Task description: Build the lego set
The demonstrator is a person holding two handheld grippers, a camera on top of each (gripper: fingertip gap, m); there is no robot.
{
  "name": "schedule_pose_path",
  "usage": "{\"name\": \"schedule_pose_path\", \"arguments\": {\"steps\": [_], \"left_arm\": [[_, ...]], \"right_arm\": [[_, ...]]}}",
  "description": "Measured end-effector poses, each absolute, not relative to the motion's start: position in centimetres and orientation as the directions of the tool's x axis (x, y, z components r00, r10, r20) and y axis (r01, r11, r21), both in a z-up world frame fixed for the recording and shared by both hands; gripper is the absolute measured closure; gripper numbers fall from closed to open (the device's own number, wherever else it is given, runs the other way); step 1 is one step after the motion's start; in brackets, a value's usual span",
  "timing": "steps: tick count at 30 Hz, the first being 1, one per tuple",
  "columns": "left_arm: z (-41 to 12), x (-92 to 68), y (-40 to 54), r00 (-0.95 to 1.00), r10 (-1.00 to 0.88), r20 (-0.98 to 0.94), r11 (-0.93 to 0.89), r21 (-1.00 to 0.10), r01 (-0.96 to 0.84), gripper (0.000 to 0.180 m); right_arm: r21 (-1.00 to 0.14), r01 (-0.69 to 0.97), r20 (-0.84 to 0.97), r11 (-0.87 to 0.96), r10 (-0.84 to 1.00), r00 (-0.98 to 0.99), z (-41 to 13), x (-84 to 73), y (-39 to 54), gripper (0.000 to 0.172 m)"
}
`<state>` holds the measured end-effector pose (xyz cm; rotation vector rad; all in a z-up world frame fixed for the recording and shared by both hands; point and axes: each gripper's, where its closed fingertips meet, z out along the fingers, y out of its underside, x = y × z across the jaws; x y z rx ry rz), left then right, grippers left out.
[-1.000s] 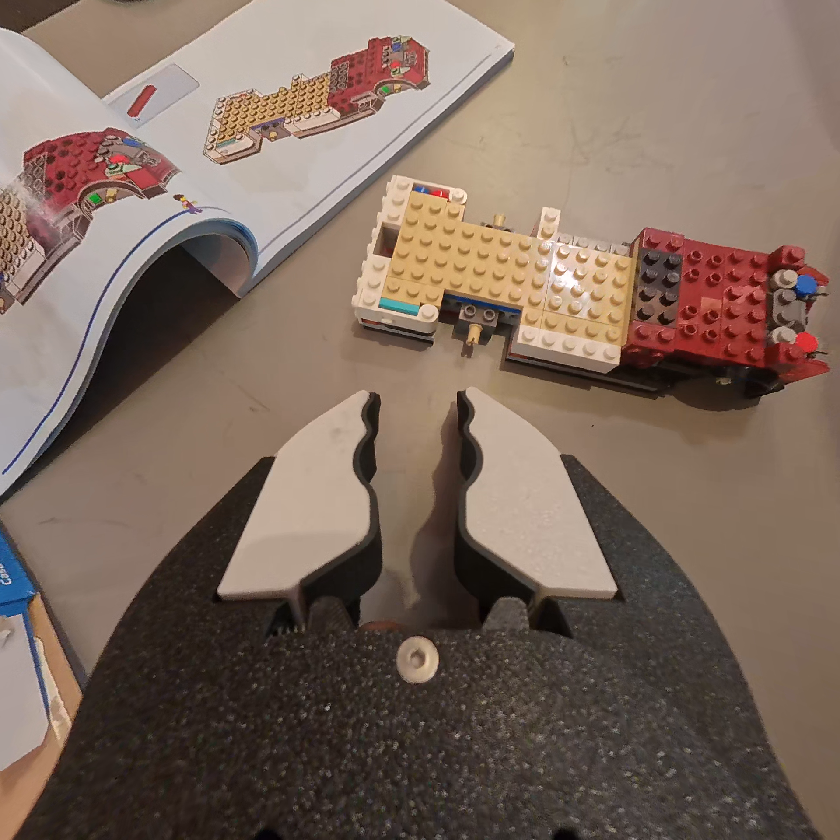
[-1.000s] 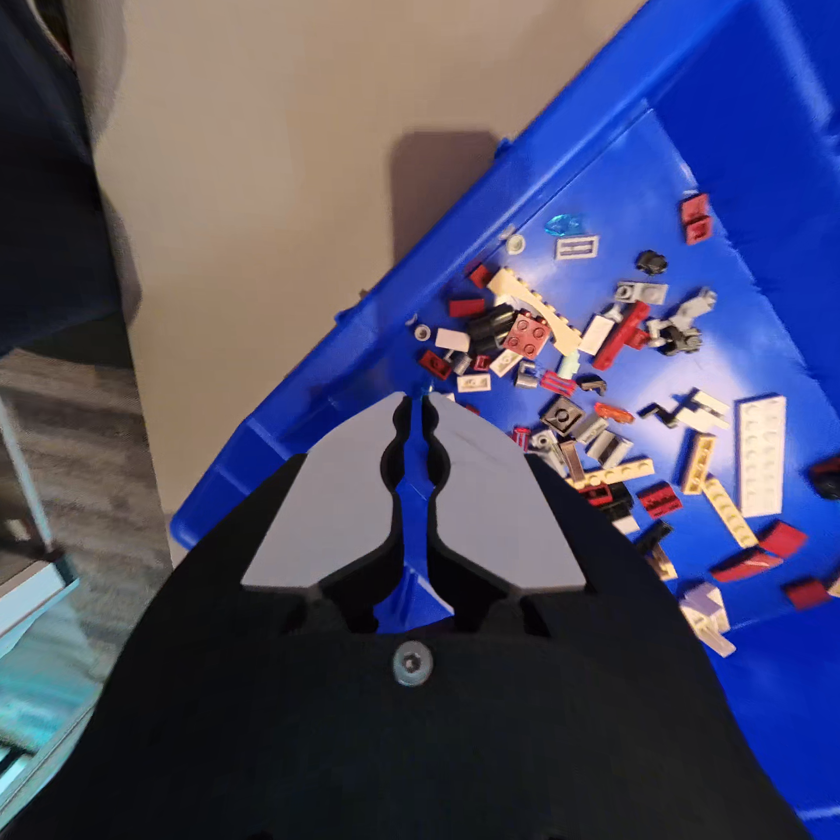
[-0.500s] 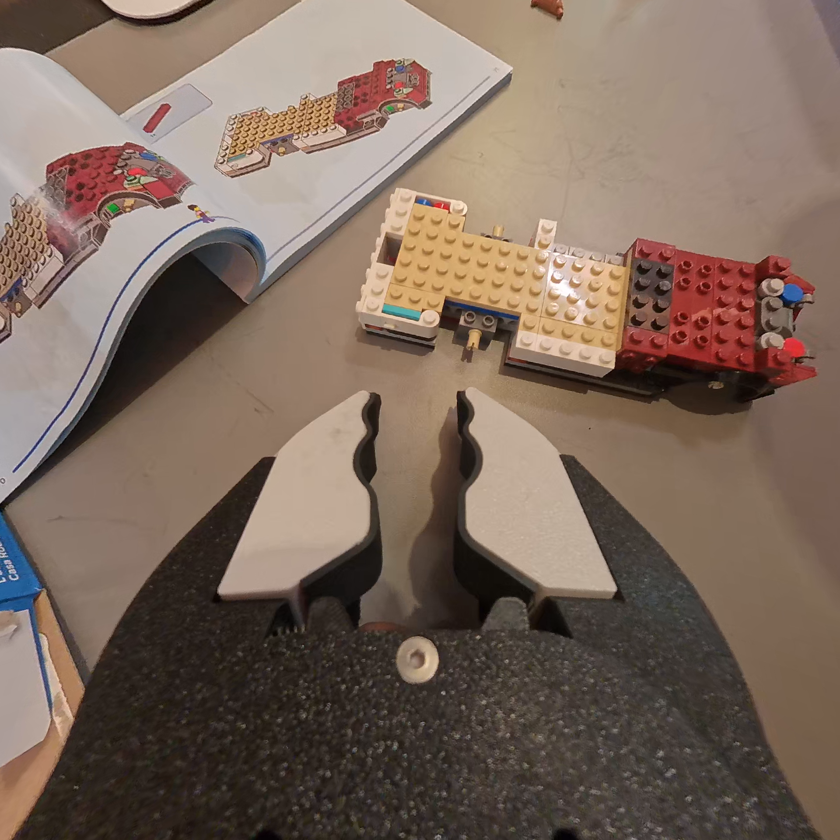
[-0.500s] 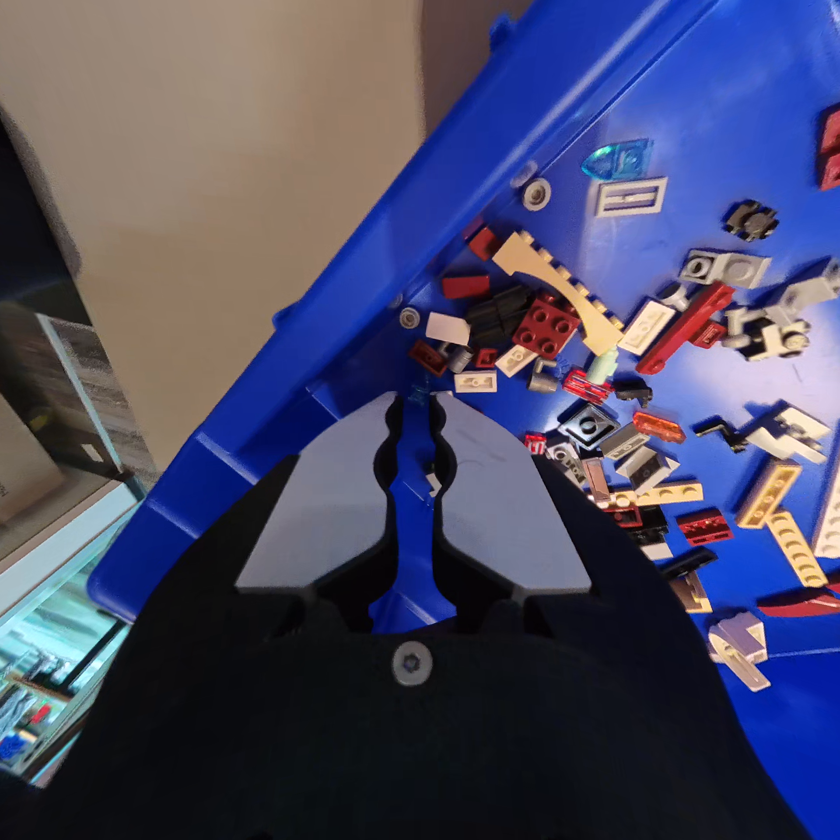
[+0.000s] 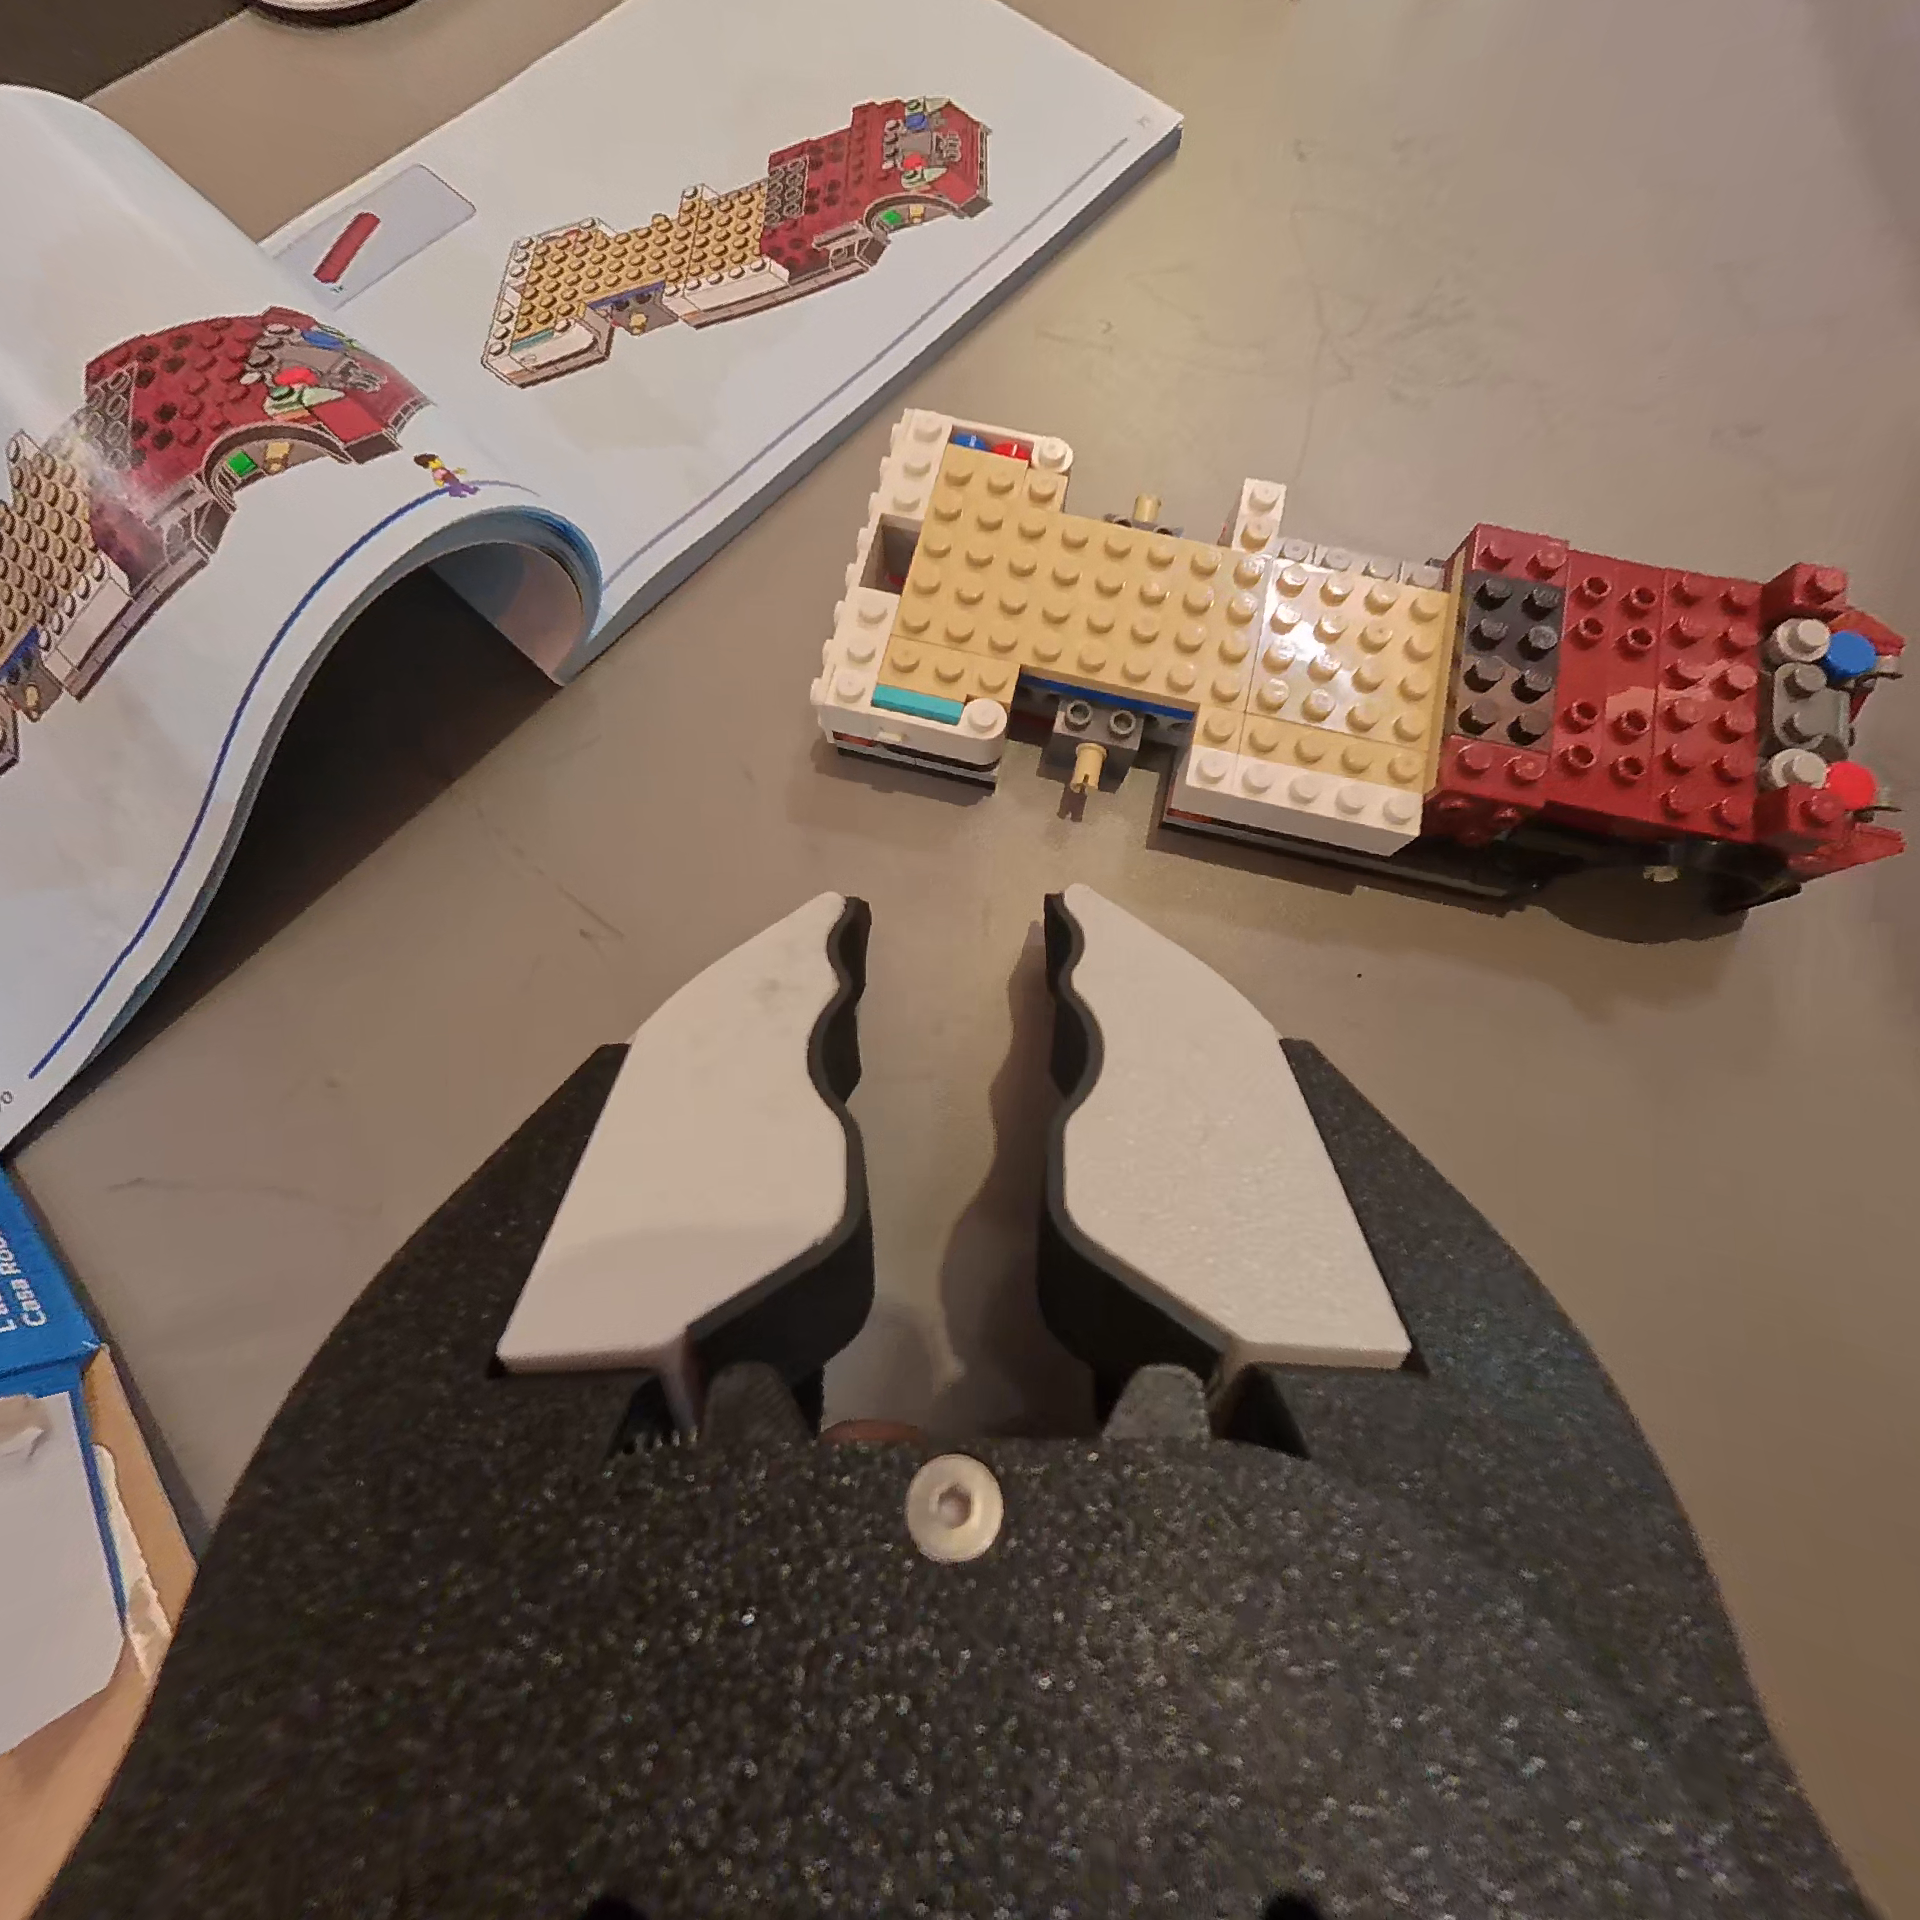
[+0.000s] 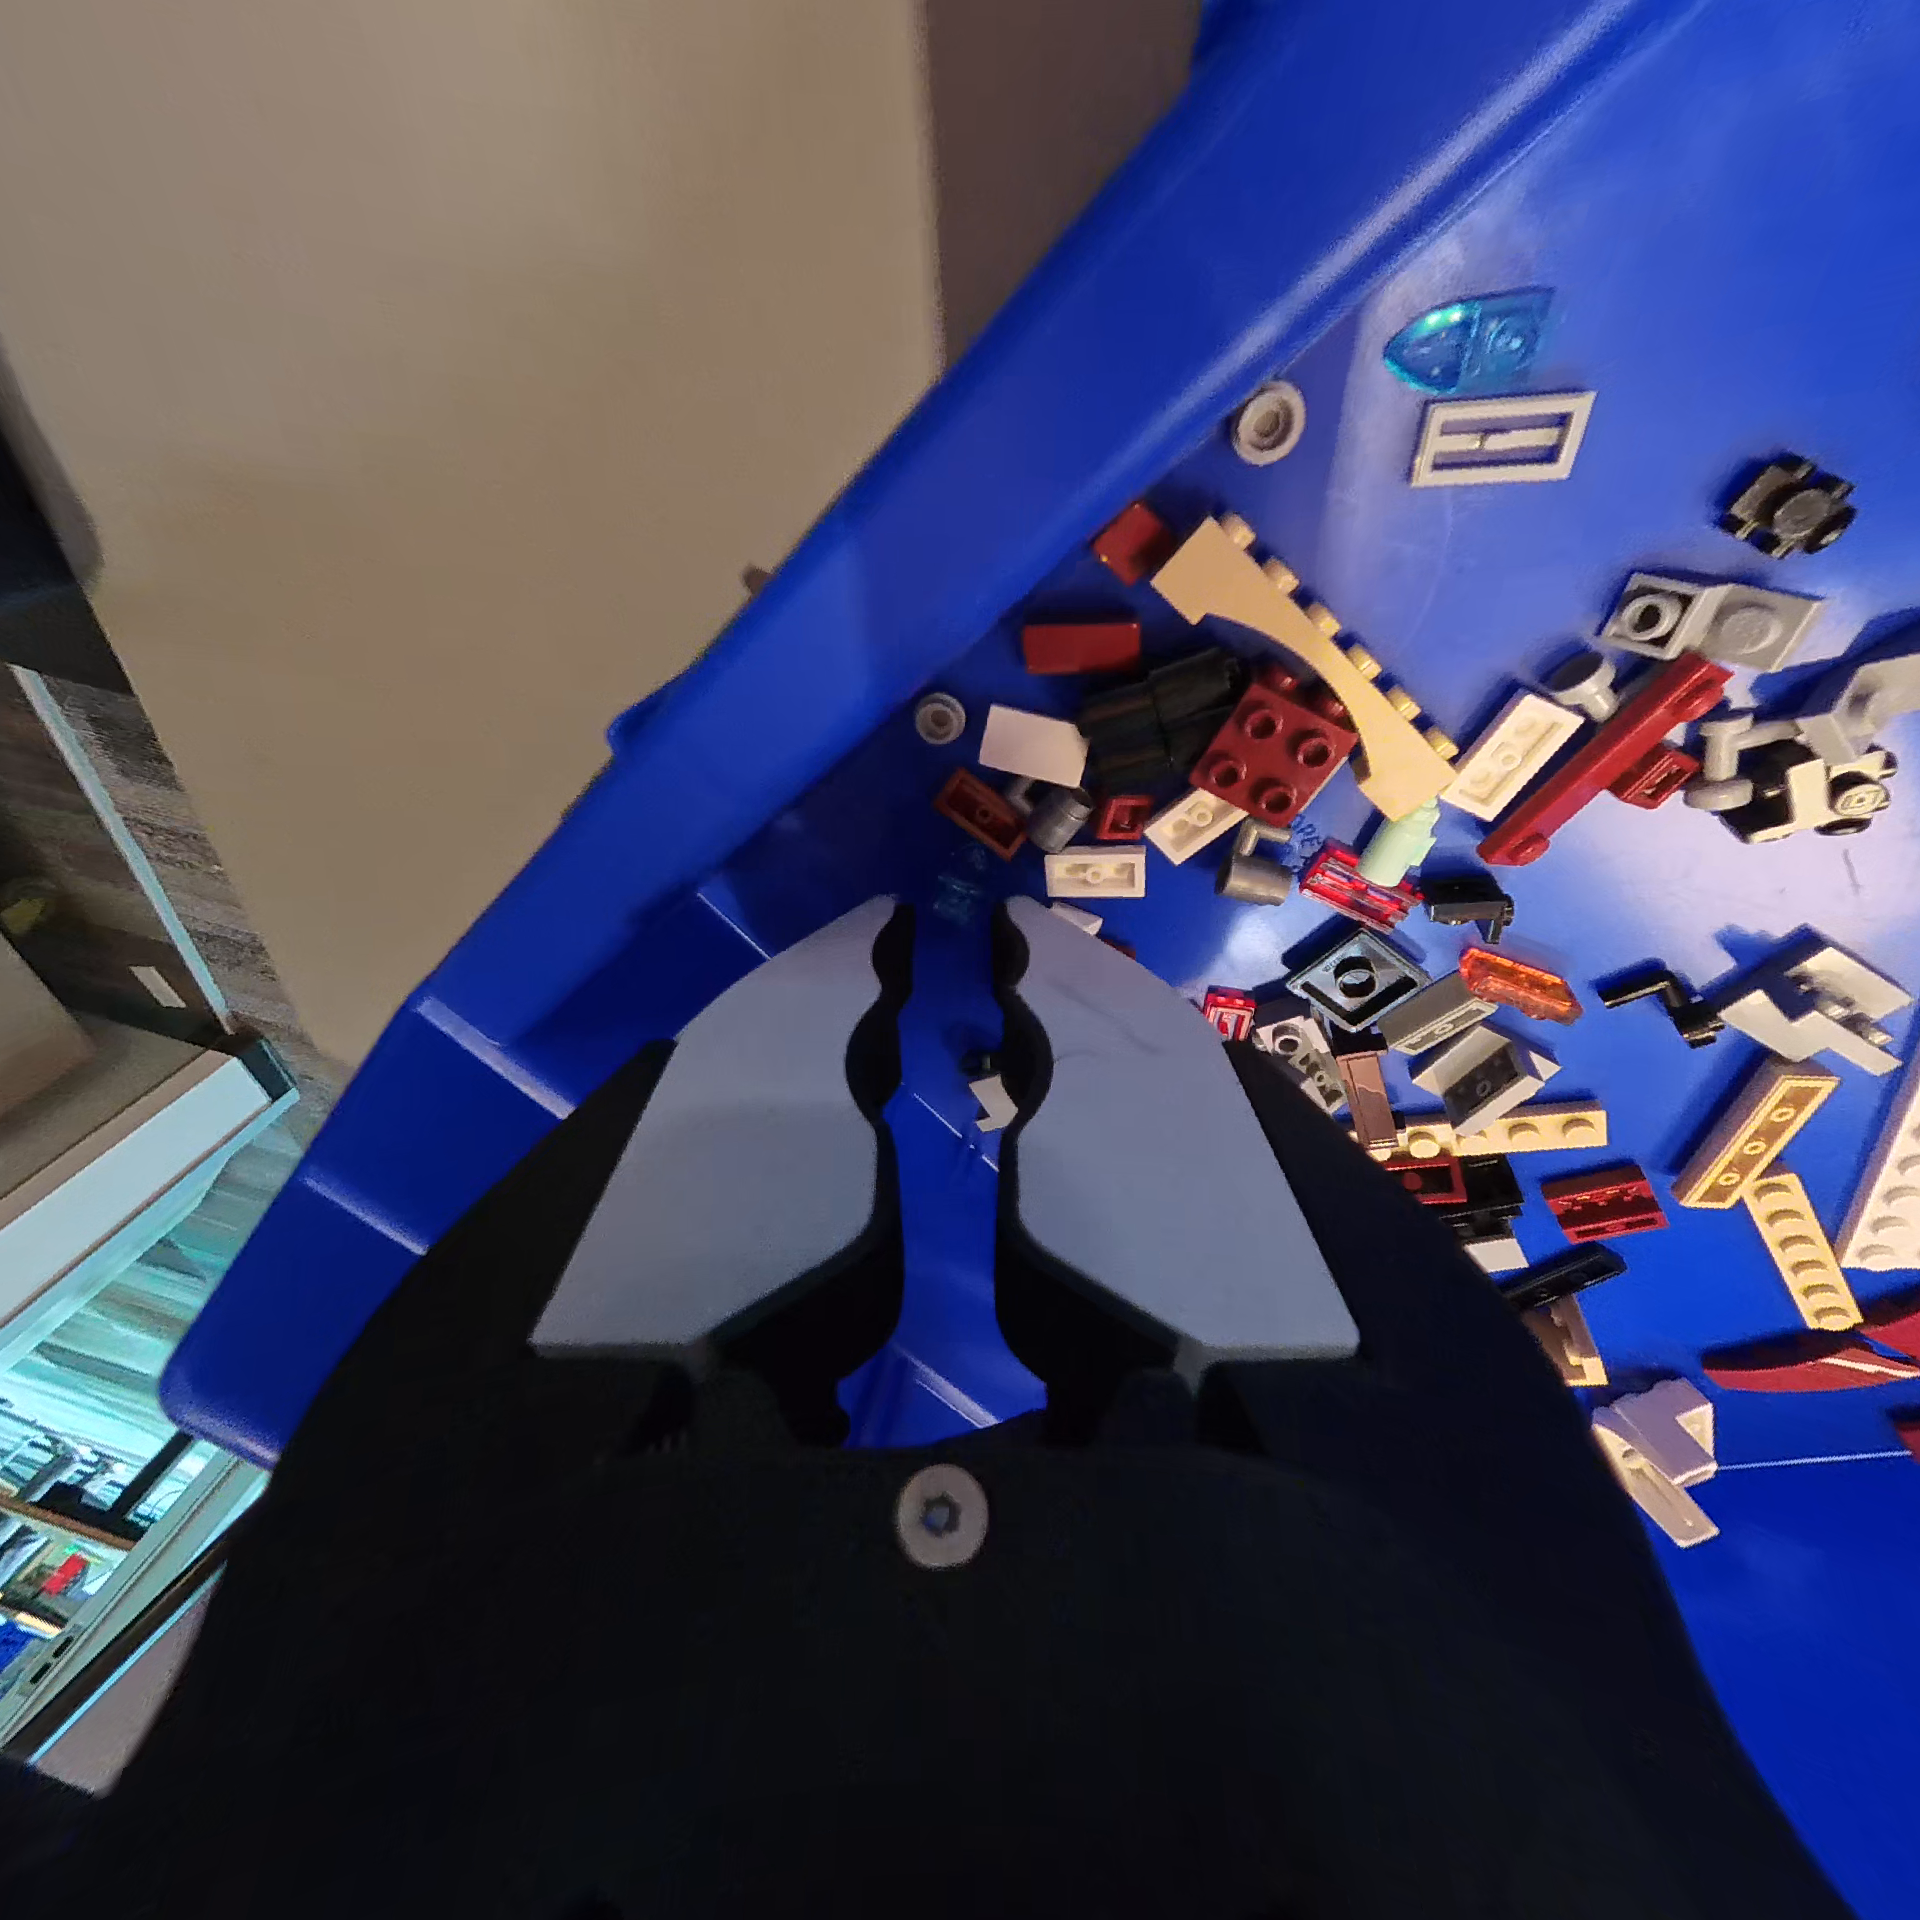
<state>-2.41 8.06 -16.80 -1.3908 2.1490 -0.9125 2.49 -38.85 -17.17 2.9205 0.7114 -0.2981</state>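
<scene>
Left gripper [image 5: 951, 914] hangs over the grey table [image 5: 1455, 260], jaws moderately wide, nothing between the pads, only bare tabletop in the gap. Just ahead of its tips and slightly right lies a partly built brick model [image 5: 1340, 655], tan and white at the near-left end, dark red at the far-right end, with a small tan pin [image 5: 1088, 764] sticking out toward the gripper; not touching. Ahead-left is an open instruction booklet [image 5: 520, 343] with curled pages, and at the left edge near the gripper body a blue-and-white box [image 5: 47, 1455]. Right gripper [image 6: 948, 920] is inside a blue bin [image 6: 1039, 436], jaws narrowly apart, pads gripping nothing, bin floor visible between them. A small translucent blue piece [image 6: 961, 899] sits right at its tips, contact unclear. Ahead-right are loose bricks: a dark red 2x2 plate [image 6: 1273, 753], a cream arch piece [image 6: 1320, 665], a white tile [image 6: 1093, 871] and more scattered farther right.
</scene>
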Motion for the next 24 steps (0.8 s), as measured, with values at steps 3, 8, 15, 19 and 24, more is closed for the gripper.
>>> {"name": "schedule_pose_path", "arguments": {"steps": [3,8,15,19,24], "left_arm": [[-16.8,-2.4,8.1,-0.406,-0.914,0.013,0.273,-0.720,-0.638,0.147],[-16.3,-2.3,8.3,-0.398,-0.917,0.016,0.255,-0.743,-0.619,0.147],[-15.7,-2.3,8.5,-0.387,-0.921,0.036,0.222,-0.770,-0.599,0.147],[-15.5,-2.3,8.6,-0.382,-0.923,0.049,0.205,-0.778,-0.594,0.147],[-15.5,-2.2,8.6,-0.378,-0.924,0.052,0.201,-0.775,-0.599,0.147]], "right_arm": [[0.079,0.486,-0.196,-0.870,0.465,0.864,-17.2,2.4,-38.9,0.154],[0.138,0.540,-0.084,-0.830,0.533,0.842,-17.3,2.4,-38.8,0.152],[0.123,0.543,-0.002,-0.830,0.547,0.837,-17.4,2.2,-38.4,0.155],[0.114,0.556,-0.011,-0.823,0.559,0.829,-17.4,2.1,-38.5,0.161],[0.108,0.565,-0.014,-0.818,0.567,0.823,-17.4,2.0,-38.5,0.163]]}}
